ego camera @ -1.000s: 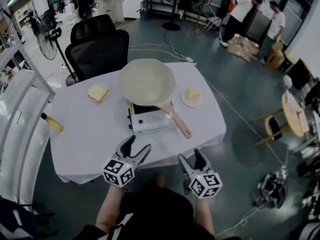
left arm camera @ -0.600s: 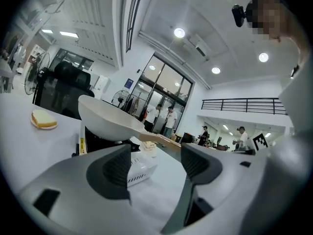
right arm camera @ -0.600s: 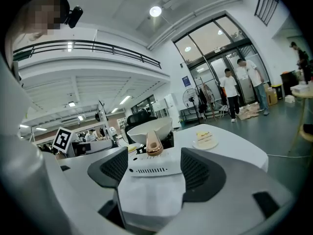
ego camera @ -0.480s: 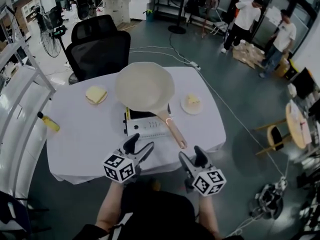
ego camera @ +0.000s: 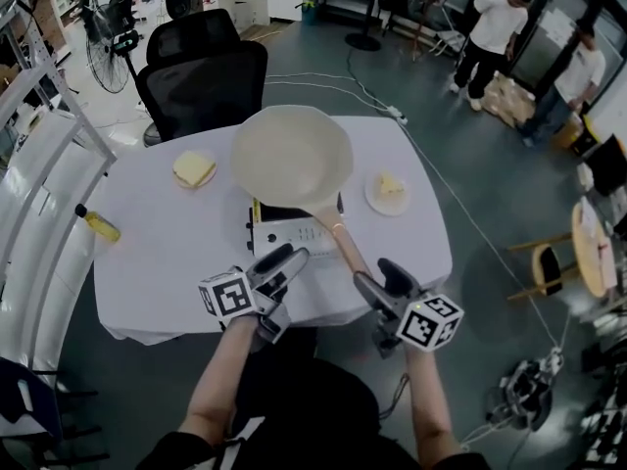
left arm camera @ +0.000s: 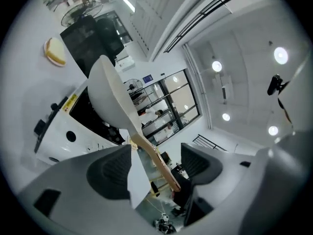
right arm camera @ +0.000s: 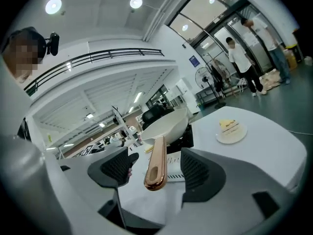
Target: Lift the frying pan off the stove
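Sitting on stove (ego camera: 291,236), middle of counter (ego camera: 167,253), frying pan (ego camera: 292,157) looks wide, stiff, bowl-heavy. Glossy handle (ego camera: 350,247) juts near-right: likely slippery, best hold. Right claw (ego camera: 380,278) open, handle end between jaws, not yet gripped. Left claw (ego camera: 282,260) open, empty.

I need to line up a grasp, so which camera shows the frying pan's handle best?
The right gripper view: the copper-coloured handle fills the centre, close up, its end between the open jaws. The head view shows the handle small, from above. The left gripper view shows the handle thin and slanted.
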The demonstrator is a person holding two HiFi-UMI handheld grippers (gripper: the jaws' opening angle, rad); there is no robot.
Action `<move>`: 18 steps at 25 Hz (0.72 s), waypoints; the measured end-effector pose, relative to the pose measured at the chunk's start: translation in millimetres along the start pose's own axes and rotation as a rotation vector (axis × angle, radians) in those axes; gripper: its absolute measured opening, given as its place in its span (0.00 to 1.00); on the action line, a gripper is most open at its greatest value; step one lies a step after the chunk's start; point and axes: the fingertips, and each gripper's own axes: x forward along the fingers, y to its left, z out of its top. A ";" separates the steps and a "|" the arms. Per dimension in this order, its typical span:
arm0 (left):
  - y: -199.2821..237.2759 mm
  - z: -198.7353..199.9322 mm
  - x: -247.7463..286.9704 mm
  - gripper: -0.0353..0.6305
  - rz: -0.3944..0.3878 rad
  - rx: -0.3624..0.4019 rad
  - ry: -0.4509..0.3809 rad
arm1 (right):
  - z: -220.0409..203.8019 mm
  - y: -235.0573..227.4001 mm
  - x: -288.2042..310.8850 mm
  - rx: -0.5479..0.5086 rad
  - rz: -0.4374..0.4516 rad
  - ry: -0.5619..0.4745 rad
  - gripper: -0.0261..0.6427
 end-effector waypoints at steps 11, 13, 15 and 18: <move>37.0 10.7 63.1 0.51 0.013 -0.143 -0.025 | -10.1 -6.2 40.5 0.034 0.204 0.279 0.53; 45.3 13.4 71.6 0.51 0.033 -0.135 -0.020 | -16.1 -8.9 47.1 0.041 0.231 0.316 0.53; 48.6 14.2 84.2 0.51 0.023 -0.134 -0.014 | -22.0 -15.1 52.6 0.065 0.258 0.338 0.52; 49.1 12.7 108.8 0.51 -0.021 -0.133 0.022 | -24.1 -14.6 60.4 0.103 0.330 0.387 0.52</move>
